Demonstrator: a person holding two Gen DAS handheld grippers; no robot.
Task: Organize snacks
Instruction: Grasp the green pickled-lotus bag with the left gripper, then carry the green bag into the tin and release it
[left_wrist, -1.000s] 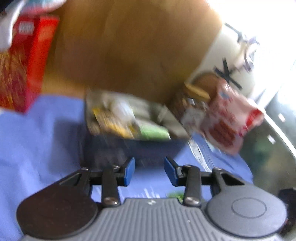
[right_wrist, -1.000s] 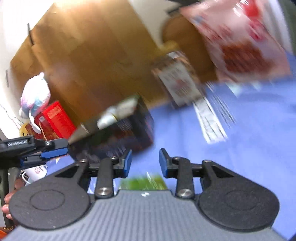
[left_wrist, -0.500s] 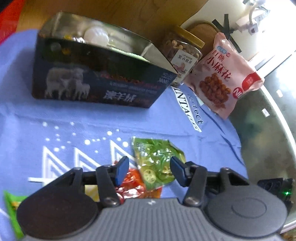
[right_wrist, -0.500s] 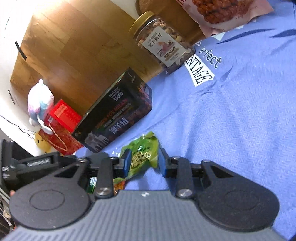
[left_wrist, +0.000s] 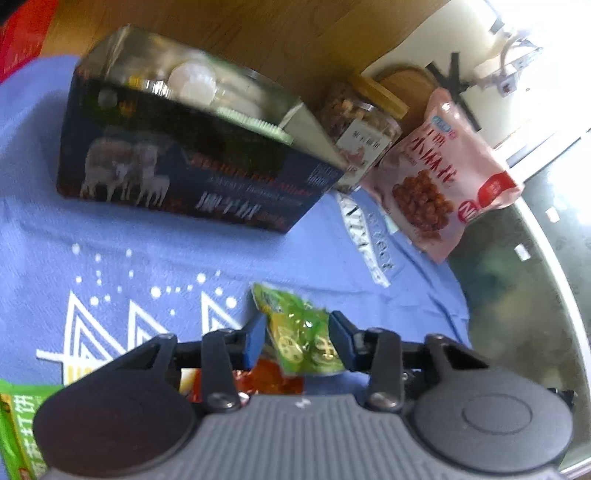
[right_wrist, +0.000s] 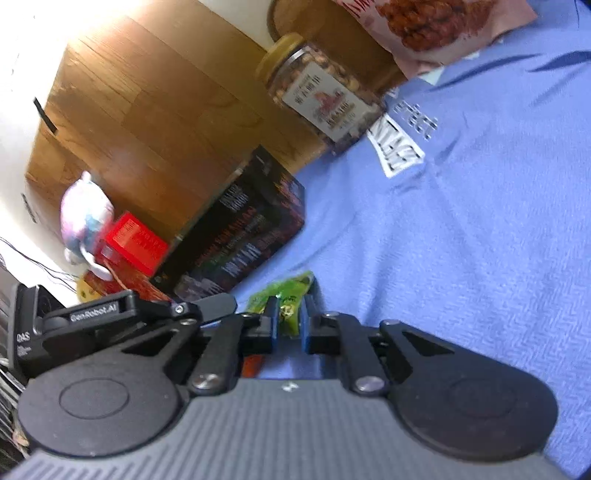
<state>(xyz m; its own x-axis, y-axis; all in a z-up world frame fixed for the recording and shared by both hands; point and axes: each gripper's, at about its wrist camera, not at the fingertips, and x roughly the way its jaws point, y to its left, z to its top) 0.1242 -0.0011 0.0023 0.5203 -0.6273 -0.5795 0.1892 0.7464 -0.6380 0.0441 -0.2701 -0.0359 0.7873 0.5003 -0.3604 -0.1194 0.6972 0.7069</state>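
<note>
Place: a lived-in home room, on a table used for snacks.
Table cover: a blue printed cloth (right_wrist: 461, 229) spread like a tablecloth.
Backdrop: a brown wood-grain panel (right_wrist: 159, 122) against a pale wall.
Household clutter: a pastel plush toy (right_wrist: 86, 218), a red cardboard box (right_wrist: 135, 245).
Pantry goods: a clear yellow-lidded nut jar (right_wrist: 317, 96).

blue cloth (right_wrist: 480, 229) covers the table before a wooden panel (right_wrist: 155, 110).
</note>
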